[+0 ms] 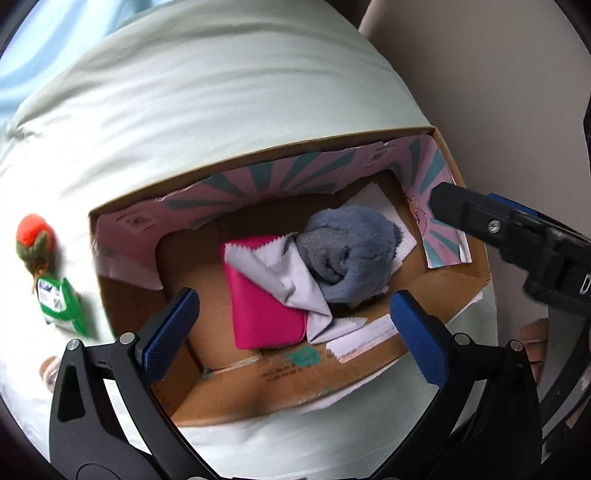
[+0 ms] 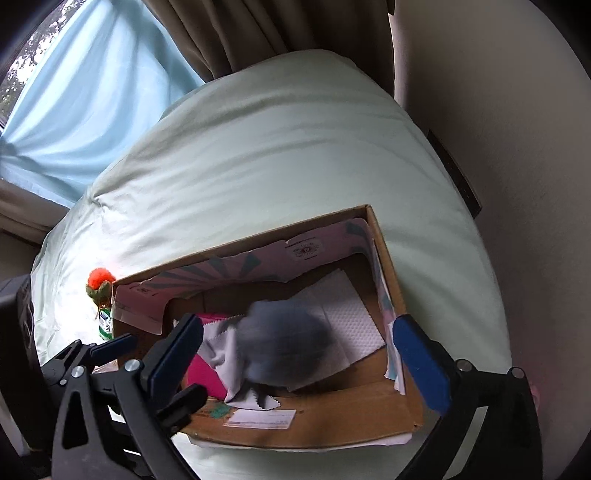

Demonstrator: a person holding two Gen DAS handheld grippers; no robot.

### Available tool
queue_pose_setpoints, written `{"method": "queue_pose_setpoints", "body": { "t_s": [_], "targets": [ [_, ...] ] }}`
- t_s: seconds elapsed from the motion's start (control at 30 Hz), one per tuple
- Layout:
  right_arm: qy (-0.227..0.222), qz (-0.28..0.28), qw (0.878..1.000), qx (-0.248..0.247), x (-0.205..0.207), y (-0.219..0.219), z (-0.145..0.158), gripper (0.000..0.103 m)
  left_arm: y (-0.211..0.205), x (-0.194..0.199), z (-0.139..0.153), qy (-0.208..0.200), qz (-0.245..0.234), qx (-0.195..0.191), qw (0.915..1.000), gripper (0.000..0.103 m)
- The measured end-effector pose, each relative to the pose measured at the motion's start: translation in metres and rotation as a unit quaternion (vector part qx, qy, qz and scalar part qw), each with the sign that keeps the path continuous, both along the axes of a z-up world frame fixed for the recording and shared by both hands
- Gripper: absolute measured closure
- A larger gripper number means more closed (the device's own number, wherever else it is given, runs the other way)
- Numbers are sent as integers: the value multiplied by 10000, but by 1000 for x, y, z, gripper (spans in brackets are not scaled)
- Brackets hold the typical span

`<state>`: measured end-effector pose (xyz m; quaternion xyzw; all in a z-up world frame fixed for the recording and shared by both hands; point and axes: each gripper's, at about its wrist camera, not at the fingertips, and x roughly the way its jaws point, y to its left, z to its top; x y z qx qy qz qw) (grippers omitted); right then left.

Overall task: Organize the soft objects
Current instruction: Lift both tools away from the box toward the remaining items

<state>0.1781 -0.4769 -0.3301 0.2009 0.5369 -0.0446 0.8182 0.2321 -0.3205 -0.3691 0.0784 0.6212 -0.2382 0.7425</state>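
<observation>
Bed (image 1: 221, 92) w/ box (image 1: 369, 373), toy (image 1: 37, 236) beside; both grippers' fingers (image 1: 170, 332) released.

We are looking over a pale green bedsheet (image 2: 280, 147); daylight is glowing through a light blue curtain (image 2: 81, 92) beside brown drapes (image 2: 266, 29) and a beige wall (image 2: 498, 110).

Blue plush (image 2: 282, 341) motion-blurred in right wrist view; shape unreadable. Pink pouch (image 1: 264, 314) partly covered by grey cloth (image 1: 288, 280). Toy (image 2: 99, 291) half hidden behind box (image 2: 332, 424) wall. Right gripper (image 1: 517, 240) cut by frame edge; jaw state not visible there. Box label print too small to read.
</observation>
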Motion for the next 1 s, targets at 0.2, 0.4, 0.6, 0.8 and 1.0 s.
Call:
{"method": "queue_pose_setpoints", "body": {
  "t_s": [0.2, 0.4, 0.6, 0.8, 1.0],
  "targets": [
    [-96, -54, 9999, 13, -9, 1, 11, 1, 10, -9, 15, -84, 57, -20, 9999, 1],
    [-274, 12, 9995, -161, -23, 7, 34, 1, 17, -23, 38, -356, 53, -7, 9994, 1],
    [-484, 104, 9983, -319, -42, 19, 64, 1, 31, -40, 75, -662, 160, -73, 9977, 1],
    [-742, 292, 9953, -547, -65, 41, 102, 1, 57, -66, 119, -1059, 327, -121, 9938, 0],
    [-996, 505, 9913, -691, -83, 67, 139, 1, 99, -93, 161, -1445, 655, -148, 9872, 0]
  ]
}}
